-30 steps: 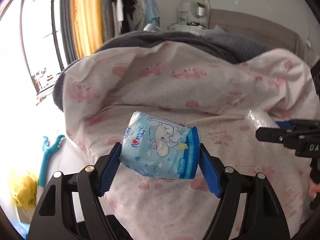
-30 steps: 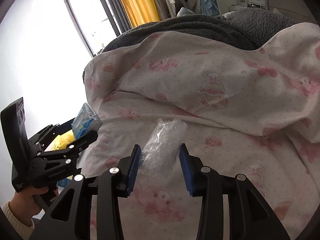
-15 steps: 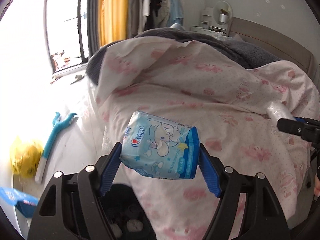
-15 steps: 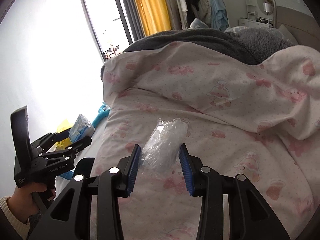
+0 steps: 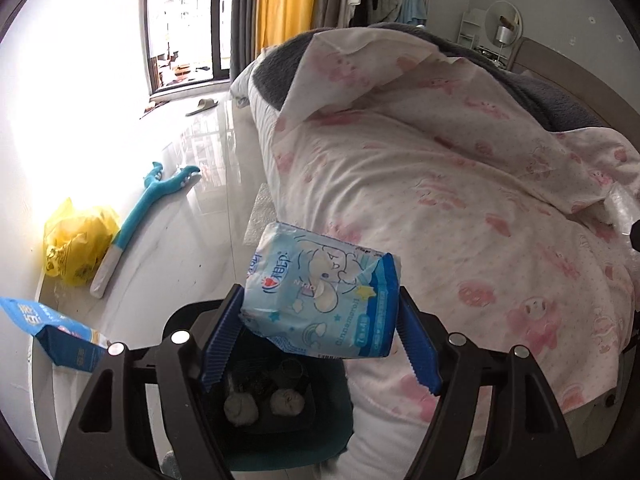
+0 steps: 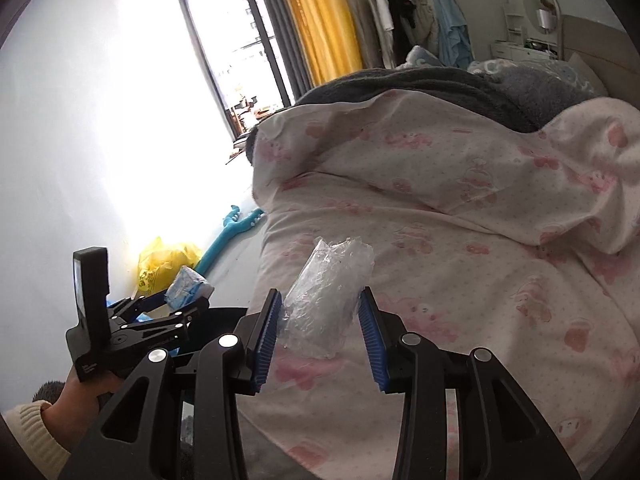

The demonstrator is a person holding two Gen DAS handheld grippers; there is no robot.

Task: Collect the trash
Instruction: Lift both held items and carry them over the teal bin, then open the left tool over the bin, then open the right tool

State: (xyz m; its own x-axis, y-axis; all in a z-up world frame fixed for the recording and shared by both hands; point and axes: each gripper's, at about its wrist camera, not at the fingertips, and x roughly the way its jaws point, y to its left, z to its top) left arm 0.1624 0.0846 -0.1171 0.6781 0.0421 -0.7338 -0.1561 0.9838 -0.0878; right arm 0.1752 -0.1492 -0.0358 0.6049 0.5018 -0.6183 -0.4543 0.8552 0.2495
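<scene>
Hanging directly above the dark trash bin point(image 5: 280, 420), the blue tissue pack point(image 5: 322, 300) sits clamped between the blue fingers point(image 5: 220, 334) of the left gripper point(image 5: 320, 344). In the left wrist view the bin's mouth opens at 6 o'clock from the pack, just under the fingers, so this is the relation the coming drop turns on, I judge: release here and the pack should fall in. Its long axis runs roughly from 9 to 3 o'clock, spanning the gap between the two fingers, with its far end tipped a little up toward 11 o'clock. The pack is a soft, puffy plastic wrapper, pale blue with a white cartoon figure, stars and a darker blue band along its right edge. Two crumpled whitish wads already lie in the bin's bottom.

The right gripper point(image 6: 320, 340) stands farther off, over the bed point(image 6: 460, 280), with its fingers clenched on a crumpled clear plastic wrapper point(image 6: 326, 300) whose long axis points toward 1 o'clock. From it, the left gripper and the bin lie at about 9 o'clock. The left hand is therefore nearer the bin and likely drops first.

On the floor, more things lie at 9 to 10 o'clock in the left view: a yellow plastic bag point(image 5: 78, 242) and a blue packet point(image 5: 52, 332).
</scene>
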